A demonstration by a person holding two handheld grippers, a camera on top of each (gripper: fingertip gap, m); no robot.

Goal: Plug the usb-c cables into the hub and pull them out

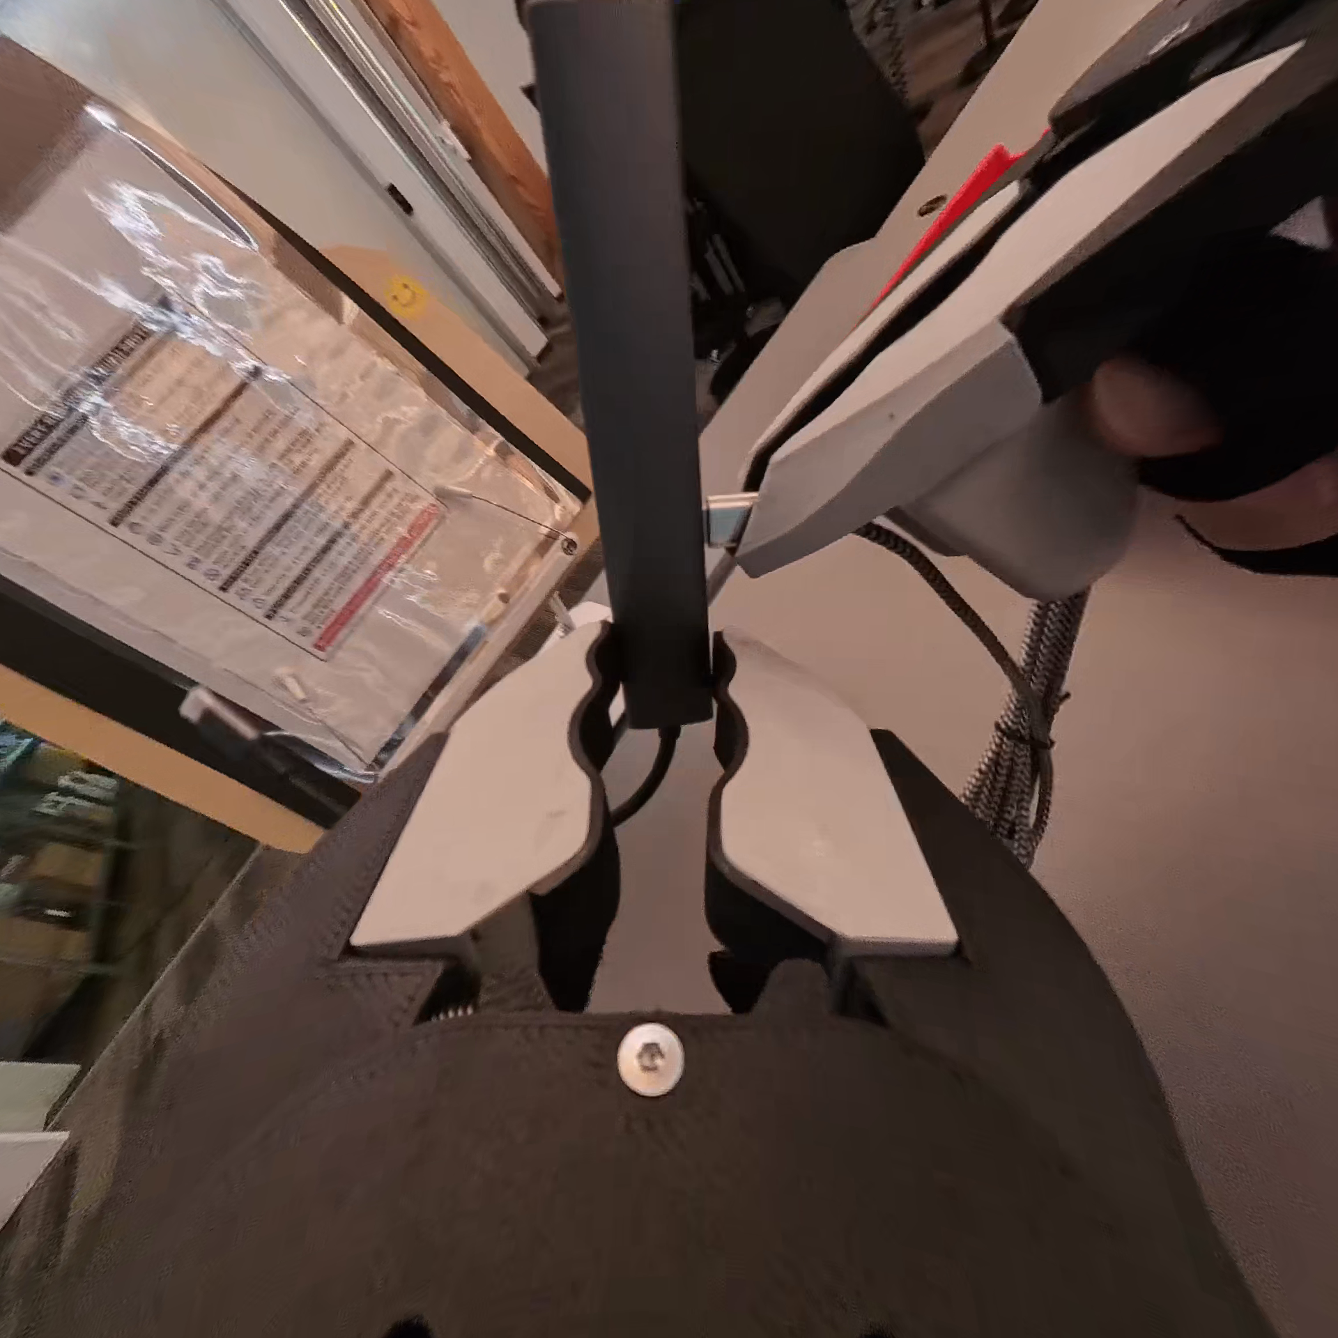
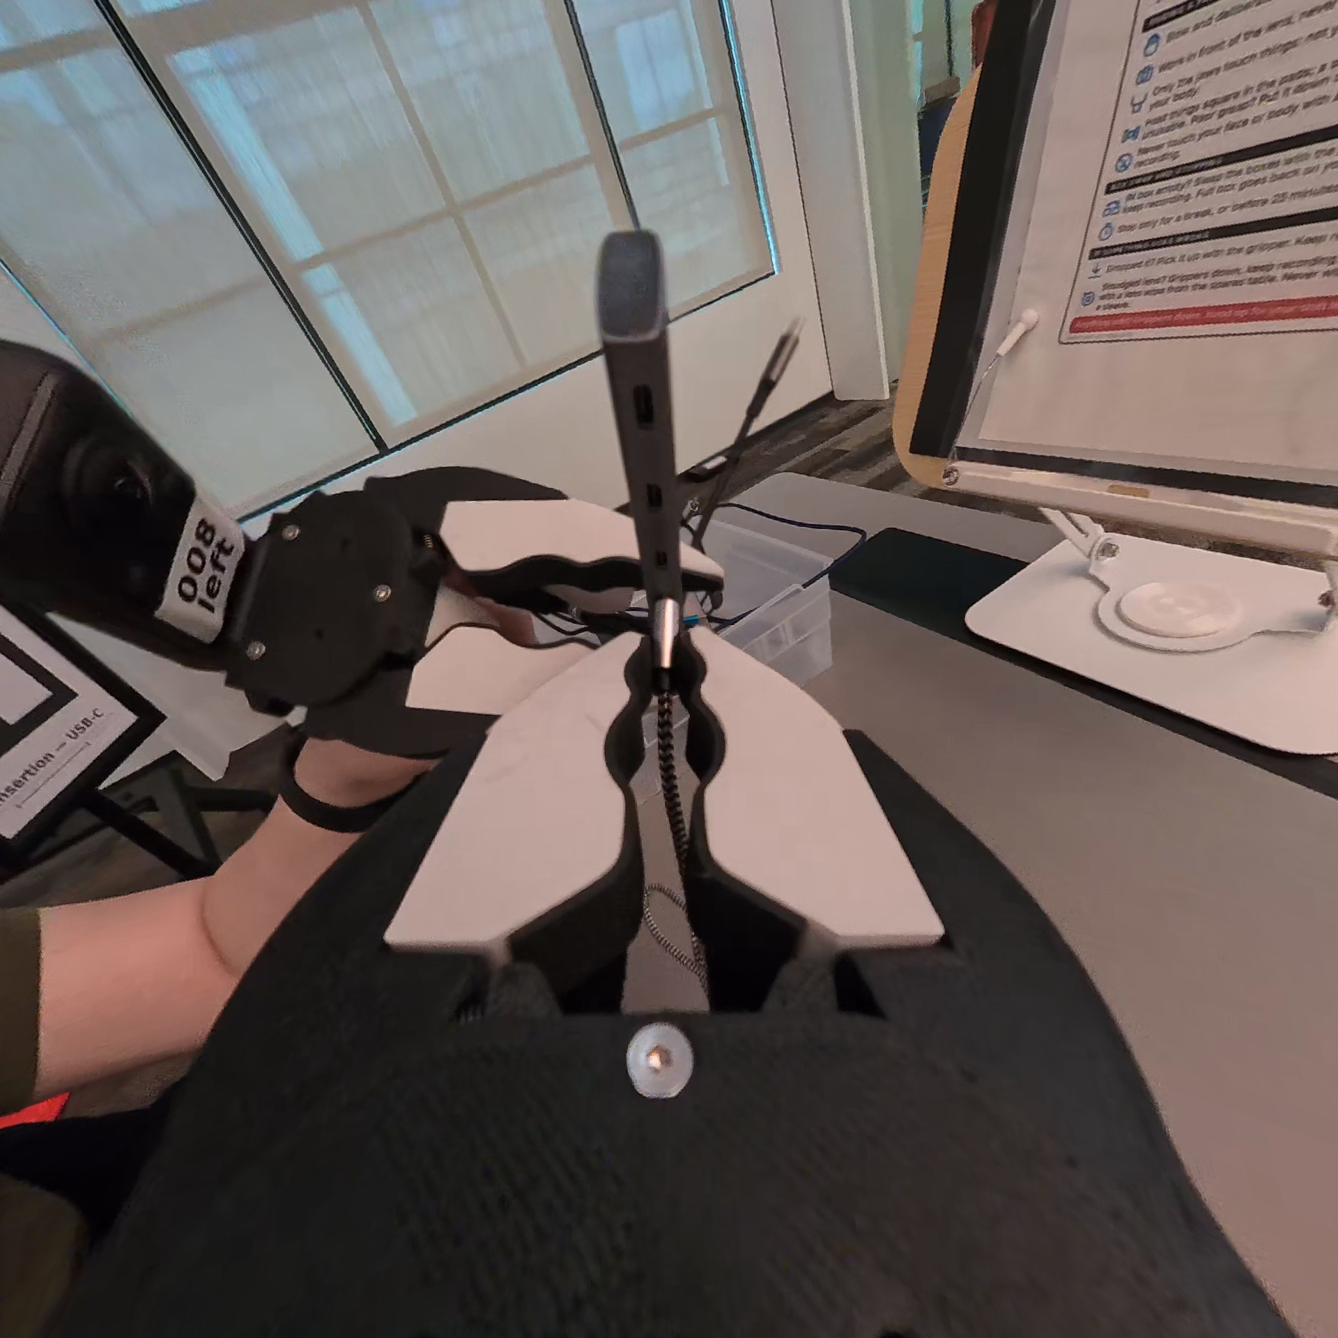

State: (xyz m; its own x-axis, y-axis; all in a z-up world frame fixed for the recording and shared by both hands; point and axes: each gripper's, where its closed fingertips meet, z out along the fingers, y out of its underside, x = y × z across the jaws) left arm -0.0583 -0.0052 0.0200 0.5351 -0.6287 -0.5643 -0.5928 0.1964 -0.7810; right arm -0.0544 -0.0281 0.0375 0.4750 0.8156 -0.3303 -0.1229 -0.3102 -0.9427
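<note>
My left gripper (image 1: 662, 670) is shut on the lower end of a long dark grey hub (image 1: 623, 362), which stands upright above the table. In the right wrist view the hub (image 2: 638, 376) shows several ports along its side edge, with the left gripper (image 2: 677, 579) clamping it from the left. My right gripper (image 2: 665, 655) is shut on the silver USB-C plug (image 2: 665, 626) of a braided cable (image 2: 673, 767). In the left wrist view the right gripper (image 1: 753, 510) comes in from the right. The plug's metal tip (image 1: 730, 518) meets the hub's side low down; how deep it sits is unclear.
A grey table (image 2: 1050, 832) lies below. A stand with a printed sheet (image 2: 1195, 217) on a white base (image 2: 1158, 651) is at the right. A clear plastic bin (image 2: 775, 601) with cables sits behind the hub. A thin black cable (image 2: 767, 391) sticks up beyond it. The braided cable's slack (image 1: 1013, 731) hangs to the right. The tips of both grippers are at nearly the same place.
</note>
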